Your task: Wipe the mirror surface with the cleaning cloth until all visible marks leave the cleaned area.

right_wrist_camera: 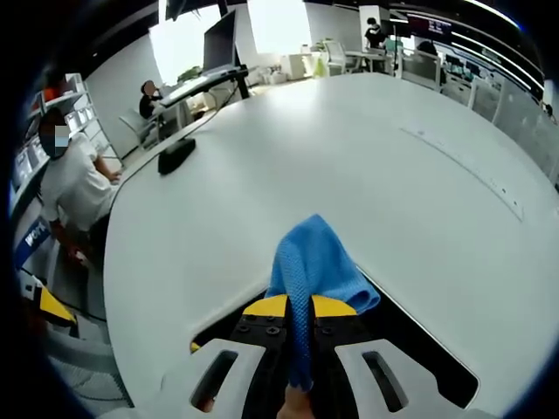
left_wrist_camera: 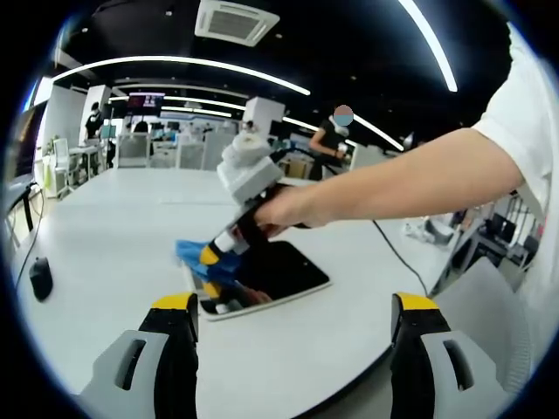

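A dark mirror [left_wrist_camera: 284, 269] in a white frame lies flat on the white table [left_wrist_camera: 113, 236]. In the left gripper view my right gripper [left_wrist_camera: 212, 262], held in a person's hand, presses a blue cleaning cloth [left_wrist_camera: 194, 256] onto the mirror's left end. In the right gripper view my right gripper [right_wrist_camera: 300, 307] is shut on the blue cloth [right_wrist_camera: 316, 262], which bunches ahead of the yellow tips over the dark mirror [right_wrist_camera: 434, 362]. My left gripper [left_wrist_camera: 295, 307] hovers near the table's front edge, open and empty, short of the mirror.
A black mouse [left_wrist_camera: 40, 278] lies at the table's left. A thin cable [left_wrist_camera: 400, 256] runs off the right side. Another dark mouse [right_wrist_camera: 176, 155] and a monitor [right_wrist_camera: 218, 39] stand near the far edge, where a person [right_wrist_camera: 74, 183] sits.
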Action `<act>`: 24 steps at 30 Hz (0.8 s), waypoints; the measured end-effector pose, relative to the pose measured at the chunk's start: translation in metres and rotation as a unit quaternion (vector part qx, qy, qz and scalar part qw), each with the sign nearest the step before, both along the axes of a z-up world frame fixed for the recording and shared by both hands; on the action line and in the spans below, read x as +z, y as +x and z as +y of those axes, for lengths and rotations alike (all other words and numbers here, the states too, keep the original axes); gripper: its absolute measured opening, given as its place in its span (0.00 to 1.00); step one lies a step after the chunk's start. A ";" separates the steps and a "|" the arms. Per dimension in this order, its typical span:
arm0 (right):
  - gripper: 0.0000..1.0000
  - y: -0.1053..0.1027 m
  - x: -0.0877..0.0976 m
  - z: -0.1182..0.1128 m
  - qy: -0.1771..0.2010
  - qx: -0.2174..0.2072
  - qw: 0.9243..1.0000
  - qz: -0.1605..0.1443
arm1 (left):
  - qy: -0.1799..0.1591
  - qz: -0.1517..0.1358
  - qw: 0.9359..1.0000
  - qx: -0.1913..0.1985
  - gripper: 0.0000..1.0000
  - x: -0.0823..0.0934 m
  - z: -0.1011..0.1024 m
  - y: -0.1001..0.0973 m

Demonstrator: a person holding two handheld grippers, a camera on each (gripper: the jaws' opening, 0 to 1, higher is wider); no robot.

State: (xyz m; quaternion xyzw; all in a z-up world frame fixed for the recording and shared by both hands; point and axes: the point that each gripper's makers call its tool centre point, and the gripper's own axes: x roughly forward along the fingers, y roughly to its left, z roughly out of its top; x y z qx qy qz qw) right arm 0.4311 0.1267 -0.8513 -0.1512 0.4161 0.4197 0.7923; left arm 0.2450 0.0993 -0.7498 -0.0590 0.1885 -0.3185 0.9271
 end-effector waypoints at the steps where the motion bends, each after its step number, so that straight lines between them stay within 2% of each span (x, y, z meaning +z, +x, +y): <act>1: 0.03 0.000 0.000 0.000 0.000 0.000 1.000 0.000 | 0.000 0.000 1.000 0.000 0.92 0.000 0.000 0.000; 17: 0.03 -0.001 -0.003 0.003 0.006 0.003 1.000 0.002 | 0.001 0.000 1.000 -0.003 0.91 0.000 -0.001 -0.001; 24: 0.03 -0.010 0.000 0.003 0.008 0.005 1.000 0.003 | 0.000 0.001 1.000 -0.002 0.91 0.000 0.000 -0.001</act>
